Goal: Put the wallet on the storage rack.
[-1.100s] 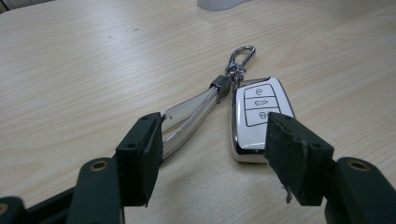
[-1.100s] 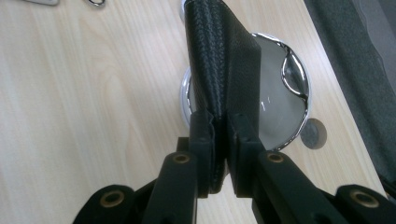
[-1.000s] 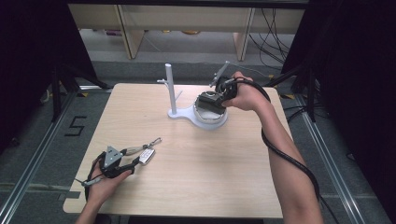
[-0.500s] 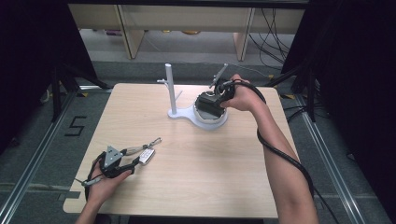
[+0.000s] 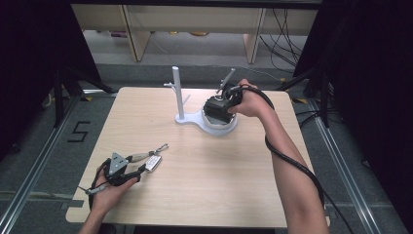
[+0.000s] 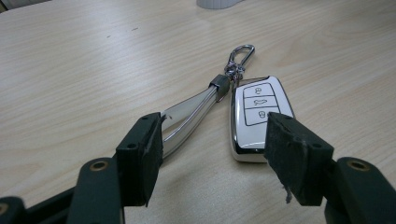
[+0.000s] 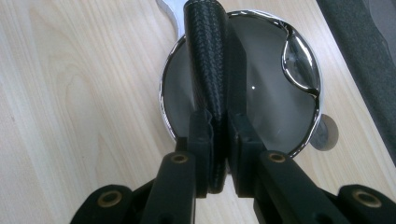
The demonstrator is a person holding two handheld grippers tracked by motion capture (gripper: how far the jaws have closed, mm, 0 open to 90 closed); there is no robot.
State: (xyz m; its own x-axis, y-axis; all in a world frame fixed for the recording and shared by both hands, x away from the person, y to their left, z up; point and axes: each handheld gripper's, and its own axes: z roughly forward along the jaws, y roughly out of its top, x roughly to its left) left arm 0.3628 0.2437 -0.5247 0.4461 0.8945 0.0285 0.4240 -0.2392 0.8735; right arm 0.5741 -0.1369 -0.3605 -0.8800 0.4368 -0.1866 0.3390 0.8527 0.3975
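Near, the left claw (image 6: 212,158) stands open around a white, chrome-edged car key fob (image 6: 258,114) with stiff metal strap, slippery. Farther, the right claw (image 7: 218,140) pinches a soft black woven-leather strap (image 7: 208,60) over the round chrome dish (image 7: 299,140).

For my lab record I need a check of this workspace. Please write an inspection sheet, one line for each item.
Surface: wooden table, bare apart from the items below.
Job's things: black strap over the dish of a white stand; car key with keyring.
Clutter: nothing seen.
Grippers: right gripper shut on the strap; left gripper open near the key.
Cables: one along the right forearm.
Surroundings: shelves, floor cables.
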